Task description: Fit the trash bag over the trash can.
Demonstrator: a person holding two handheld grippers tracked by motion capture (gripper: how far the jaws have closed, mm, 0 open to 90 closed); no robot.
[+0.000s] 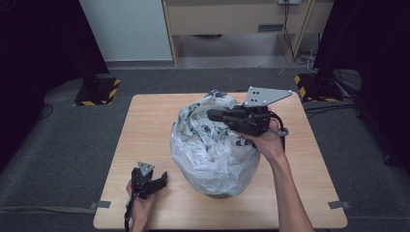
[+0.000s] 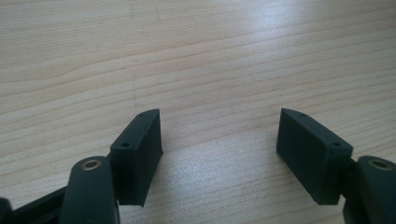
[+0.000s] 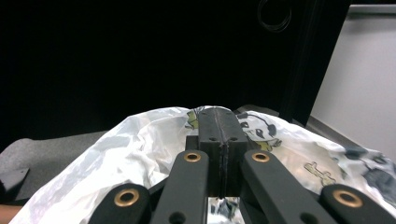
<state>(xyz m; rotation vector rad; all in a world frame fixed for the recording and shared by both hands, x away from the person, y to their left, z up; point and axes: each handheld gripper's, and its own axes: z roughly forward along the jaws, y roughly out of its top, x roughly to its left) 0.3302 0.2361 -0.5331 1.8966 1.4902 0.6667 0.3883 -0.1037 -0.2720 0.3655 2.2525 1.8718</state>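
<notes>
Right gripper (image 3: 219, 126) has its jaws pressed together, and from its own view it looks like a thin fold of the big white crinkly plastic bag with dark cartoon prints (image 1: 212, 145) is pinched between them, though the film is too thin there to be sure. Left gripper (image 2: 219, 140) has its jaws spread wide over bare wood, holding nothing, down at about 7 o'clock on the light wooden tabletop (image 1: 145, 125). The bag sits dead centre, puffed up in a dome, with the right gripper on its upper side around 1 o'clock. If the idea is to lift or open it, I'd pull slow and straight up so the film doesn't slip or tear, and bring the left one in low at the bag's 8 o'clock edge to steady it.
</notes>
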